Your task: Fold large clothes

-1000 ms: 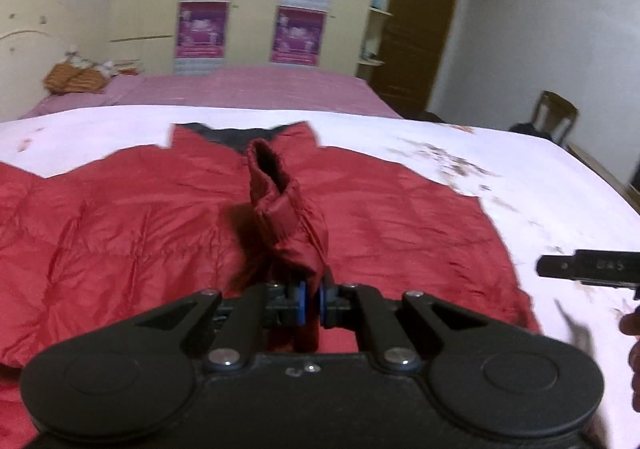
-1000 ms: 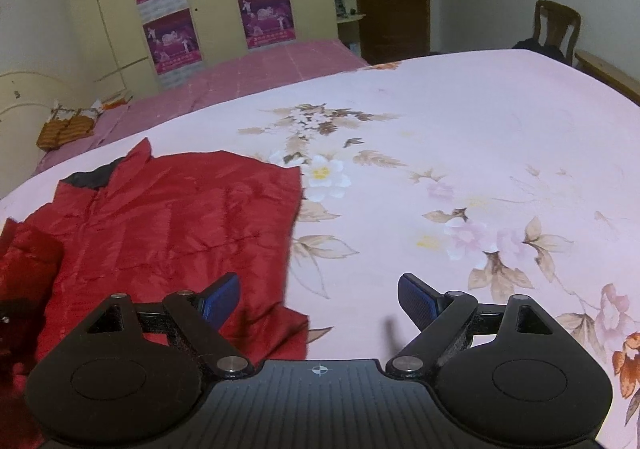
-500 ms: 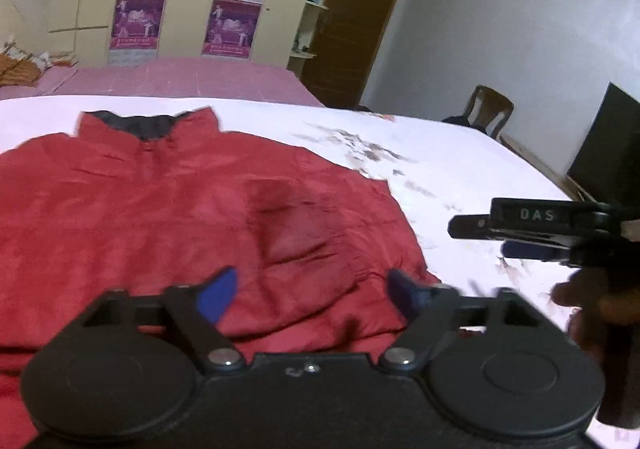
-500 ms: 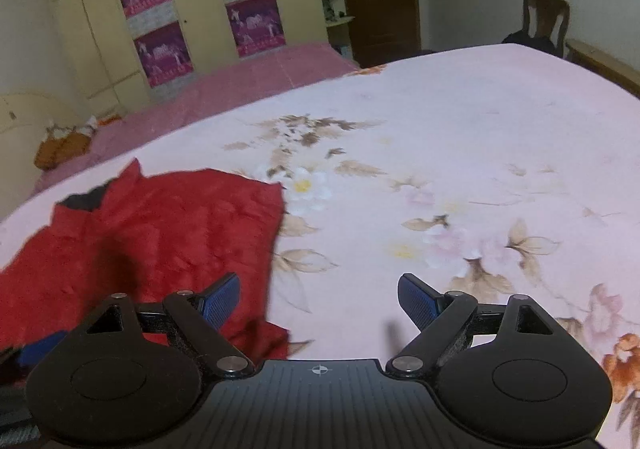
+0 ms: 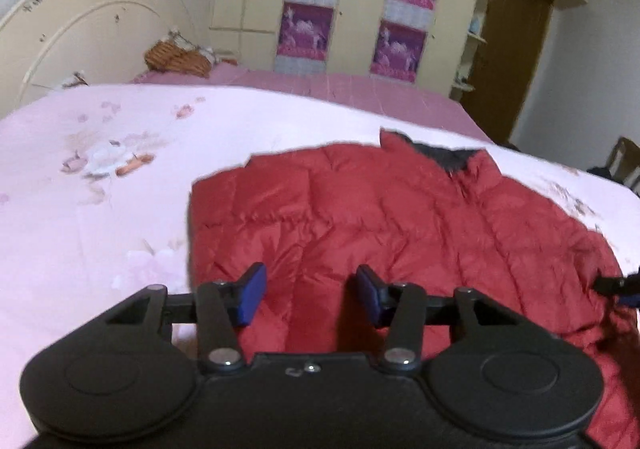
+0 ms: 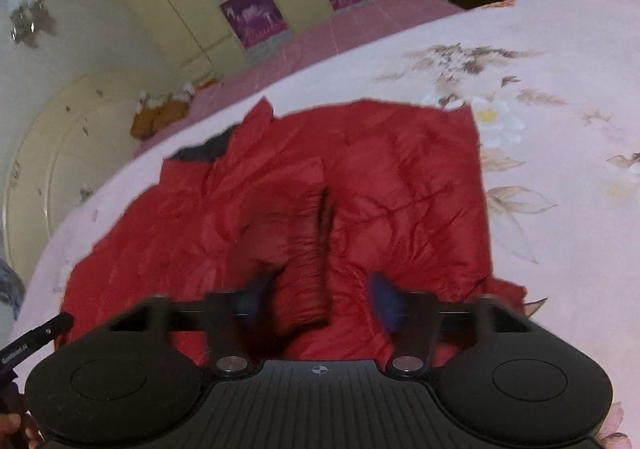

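A red puffer jacket (image 5: pixel 400 217) with a dark collar lining (image 5: pixel 452 157) lies spread on the pink floral bedspread (image 5: pixel 100 189). My left gripper (image 5: pixel 310 293) is open and empty, just above the jacket's near left part. In the right wrist view the jacket (image 6: pixel 400 185) shows a sleeve (image 6: pixel 296 245) folded across its middle, cuff opening dark. My right gripper (image 6: pixel 320 299) is open and empty, hovering over that sleeve; its blue pads are blurred by motion.
A cream headboard (image 5: pixel 80 29) and a brown basket-like bundle (image 5: pixel 176 57) sit at the bed's far left. Yellow wardrobes with purple posters (image 5: pixel 312 1) and a brown door (image 5: pixel 516 61) stand behind. A chair (image 5: pixel 624 165) is at the far right.
My left gripper let go of the sleeve, opened, and swung left over the jacket's left side. My right gripper moved left from the bare bedspread to above the folded sleeve.
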A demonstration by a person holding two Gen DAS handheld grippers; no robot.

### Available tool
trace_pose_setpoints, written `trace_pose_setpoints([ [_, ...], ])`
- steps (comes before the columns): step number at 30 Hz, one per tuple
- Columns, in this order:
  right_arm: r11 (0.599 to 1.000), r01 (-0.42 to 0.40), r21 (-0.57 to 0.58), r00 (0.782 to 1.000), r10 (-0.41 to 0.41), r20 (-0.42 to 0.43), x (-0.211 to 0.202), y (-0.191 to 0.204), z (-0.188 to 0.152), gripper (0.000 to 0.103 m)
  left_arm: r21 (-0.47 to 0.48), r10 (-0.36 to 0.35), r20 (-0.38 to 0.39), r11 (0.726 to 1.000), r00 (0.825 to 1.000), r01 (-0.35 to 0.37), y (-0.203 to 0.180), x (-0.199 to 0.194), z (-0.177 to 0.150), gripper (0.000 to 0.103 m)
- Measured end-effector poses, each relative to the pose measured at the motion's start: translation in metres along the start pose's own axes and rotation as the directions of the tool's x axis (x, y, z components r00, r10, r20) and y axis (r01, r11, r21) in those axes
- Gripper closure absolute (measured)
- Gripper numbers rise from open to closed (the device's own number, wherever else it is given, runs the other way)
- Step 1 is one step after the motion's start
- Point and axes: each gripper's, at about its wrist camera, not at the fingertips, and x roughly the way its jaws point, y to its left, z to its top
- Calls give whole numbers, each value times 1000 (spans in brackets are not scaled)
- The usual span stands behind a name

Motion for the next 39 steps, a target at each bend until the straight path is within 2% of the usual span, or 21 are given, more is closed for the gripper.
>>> trace_pose_setpoints([
  [1,1000,-9,-7,1000,9,-1,-1,1,0,79,7,0,-1,1000,1000,0,-2,0,-2,57],
  [2,1000,-13,-12,1000,13,4,-3,2,-1,87,8,-8,-1,1000,1000,8,0,-1,-5,58],
  [5,997,3,-75,999,1,45,-21,10,-1,87,7,-27,12,1000,1000,27,2,-10,-9,64],
  [7,995,-4,-104,997,12,72,-42,14,-5,87,26,-36,25,999,999,35,2,-20,-14,64],
  [9,989,24,-144,995,-10,96,-49,20,-10,87,53,-29,1,998,1000,29,-1,-17,-19,62],
  [10,987,40,-156,995,-26,94,-43,18,-12,87,53,-26,-19,998,999,27,-1,-11,-22,62],
  [13,989,80,-128,997,-81,1,-3,8,-12,87,65,-24,-38,998,999,27,-1,-2,-22,62],
  [16,987,90,-130,996,-90,5,0,10,-13,87,77,-24,-55,997,998,29,-1,-6,-19,63],
  [18,984,113,-141,994,-110,26,-10,12,-13,86,41,-38,-17,998,999,39,3,-23,-12,63],
  [19,980,139,-145,990,-132,55,-20,15,-12,84,41,-39,12,998,999,38,4,-30,-8,59],
  [20,973,177,-147,981,-162,104,-31,17,-11,57,48,-35,40,998,999,33,3,-36,-3,58],
  [21,965,205,-163,968,-176,177,-44,23,-9,40,54,-39,52,998,998,36,3,-36,3,58],
  [22,963,182,-197,968,-140,209,-49,28,-5,40,53,-47,55,998,997,44,2,-32,7,59],
  [23,959,172,-224,970,-125,208,-47,35,-1,40,53,-55,52,997,997,52,-1,-23,13,59],
  [26,949,135,-284,982,-89,168,-18,54,13,71,89,-48,30,995,998,46,-13,9,24,59],
  [27,946,126,-298,986,-85,145,-4,59,15,74,98,-42,22,994,999,39,-16,17,25,58],
  [29,935,127,-332,991,-102,90,29,63,17,76,130,-4,-8,992,1000,5,-17,38,27,57],
  [30,922,158,-354,987,-143,69,44,60,14,76,136,15,-31,991,999,-11,-14,47,25,56],
  [32,918,173,-357,985,-169,42,65,47,11,77,105,16,-56,994,998,-10,-1,58,19,56],
  [37,910,191,-369,982,-179,67,55,48,4,76,75,22,-54,997,998,-18,5,44,19,58],
  [39,913,204,-354,978,-173,115,39,54,7,76,61,-26,-8,998,1000,26,-6,19,22,58],
])
